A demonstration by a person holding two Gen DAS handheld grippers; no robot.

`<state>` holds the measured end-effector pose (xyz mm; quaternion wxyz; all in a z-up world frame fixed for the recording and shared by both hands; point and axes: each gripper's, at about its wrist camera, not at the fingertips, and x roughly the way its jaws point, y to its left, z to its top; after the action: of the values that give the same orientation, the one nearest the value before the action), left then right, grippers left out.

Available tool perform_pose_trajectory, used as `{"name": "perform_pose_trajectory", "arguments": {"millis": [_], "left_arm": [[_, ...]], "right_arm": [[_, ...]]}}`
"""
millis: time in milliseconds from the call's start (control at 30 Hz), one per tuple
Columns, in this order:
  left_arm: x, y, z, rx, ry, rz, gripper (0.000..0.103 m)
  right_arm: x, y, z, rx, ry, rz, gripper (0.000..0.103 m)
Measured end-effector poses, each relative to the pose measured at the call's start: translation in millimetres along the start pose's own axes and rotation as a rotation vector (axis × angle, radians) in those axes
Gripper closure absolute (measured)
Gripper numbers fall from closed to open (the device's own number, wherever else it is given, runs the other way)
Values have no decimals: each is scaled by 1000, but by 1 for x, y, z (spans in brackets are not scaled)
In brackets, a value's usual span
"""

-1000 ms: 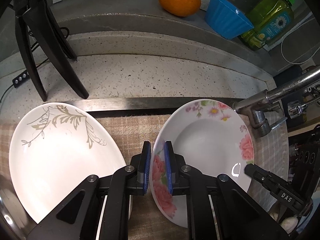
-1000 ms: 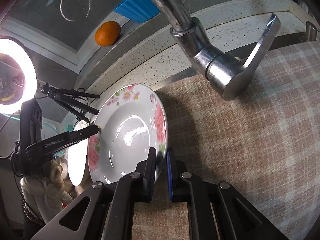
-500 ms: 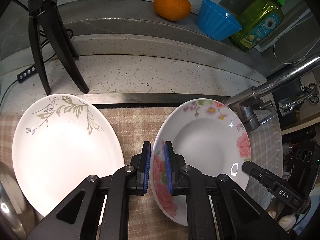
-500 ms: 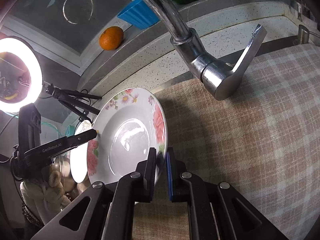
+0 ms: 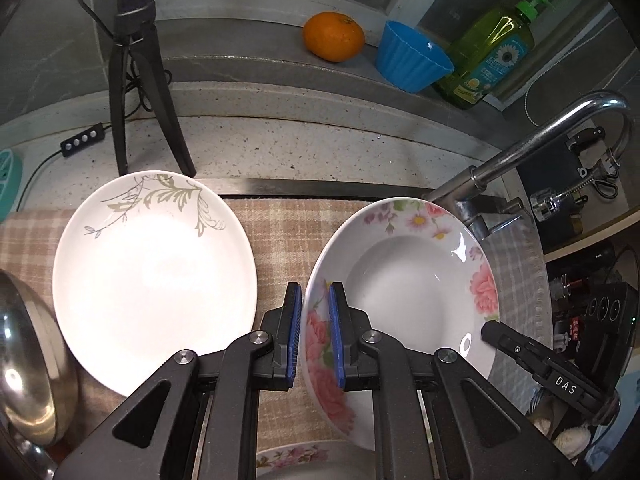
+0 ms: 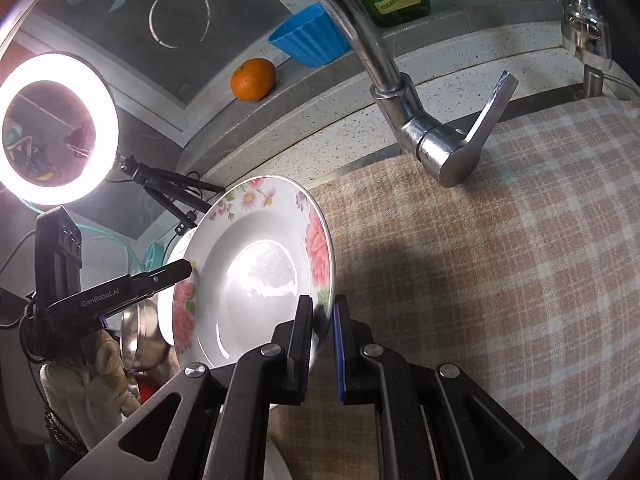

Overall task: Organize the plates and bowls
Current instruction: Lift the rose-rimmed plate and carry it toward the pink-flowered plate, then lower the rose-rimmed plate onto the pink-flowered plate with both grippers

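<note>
A white deep plate rimmed with pink roses, small purple and pink daisies and green leaves (image 5: 416, 276) sits over a beige-and-tan checked cloth (image 5: 276, 236). Left of that rose plate lies a plain white oval plate with a grey-green leafy sprig along its far edge (image 5: 152, 264), and left again a silver steel bowl (image 5: 28, 356). Behind the rose plate, on the grey ledge, are an orange fruit (image 5: 334, 36), a bright blue ribbed cup (image 5: 412, 56) and a yellow-green soap bottle with a green pump and a daisy label (image 5: 488, 56). The black left gripper (image 5: 314, 336) and black right gripper (image 6: 321, 344) carry royal-blue pads. A black tripod (image 5: 136, 76) stands on speckled off-white counter (image 5: 280, 148).
</note>
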<state>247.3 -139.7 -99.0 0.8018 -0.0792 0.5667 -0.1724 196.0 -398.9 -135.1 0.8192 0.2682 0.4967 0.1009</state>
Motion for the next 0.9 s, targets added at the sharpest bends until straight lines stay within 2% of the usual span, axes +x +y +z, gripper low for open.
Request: {"name": "perform_pose_trajectory", "arguments": {"millis": [500,900], "left_arm": [[-41,9,-40,-3,-28,-16,91],[-61,30,-91,-48,-19,-13,91]], "right_arm": [[-25,34,-45,-23,-15,-4,94],[-32,54,-88,-58,1,-8,94]]}}
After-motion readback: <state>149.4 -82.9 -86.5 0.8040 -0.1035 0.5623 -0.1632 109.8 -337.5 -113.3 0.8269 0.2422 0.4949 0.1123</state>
